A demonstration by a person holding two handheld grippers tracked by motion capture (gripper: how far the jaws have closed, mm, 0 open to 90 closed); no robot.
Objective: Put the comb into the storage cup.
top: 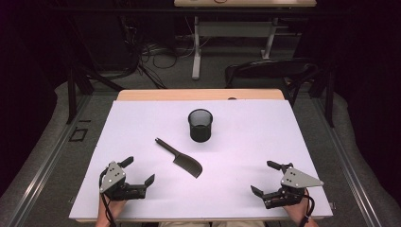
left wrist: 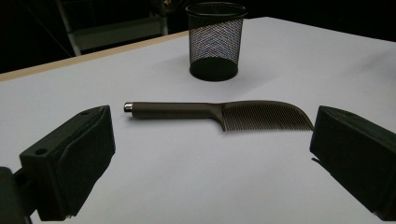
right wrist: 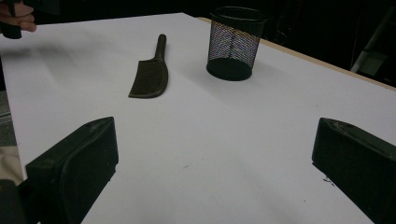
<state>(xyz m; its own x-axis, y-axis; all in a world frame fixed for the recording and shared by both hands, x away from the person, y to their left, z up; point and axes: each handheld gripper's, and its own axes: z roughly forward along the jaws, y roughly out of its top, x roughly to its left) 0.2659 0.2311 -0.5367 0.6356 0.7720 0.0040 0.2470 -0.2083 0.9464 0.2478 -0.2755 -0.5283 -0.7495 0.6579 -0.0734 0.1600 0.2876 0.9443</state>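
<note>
A dark comb [top: 180, 158] with a long handle lies flat near the middle of the white table top [top: 142, 127]; it also appears as the comb [left wrist: 224, 114] and the comb [right wrist: 152, 74]. Behind it stands a black mesh cup [top: 200, 125], upright and seemingly empty, seen as the cup [left wrist: 216, 39] and the cup [right wrist: 234, 42]. My left gripper [top: 140, 171] rests at the front left, open, its jaws wide with nothing between them. My right gripper [top: 263, 177] sits at the front right, open too and holding nothing.
The table's wooden back edge [top: 198, 94] shows beyond the white sheet. A dark chair [top: 269, 71] and a desk frame [top: 234, 30] stand behind the table. Grey floor lies on both sides.
</note>
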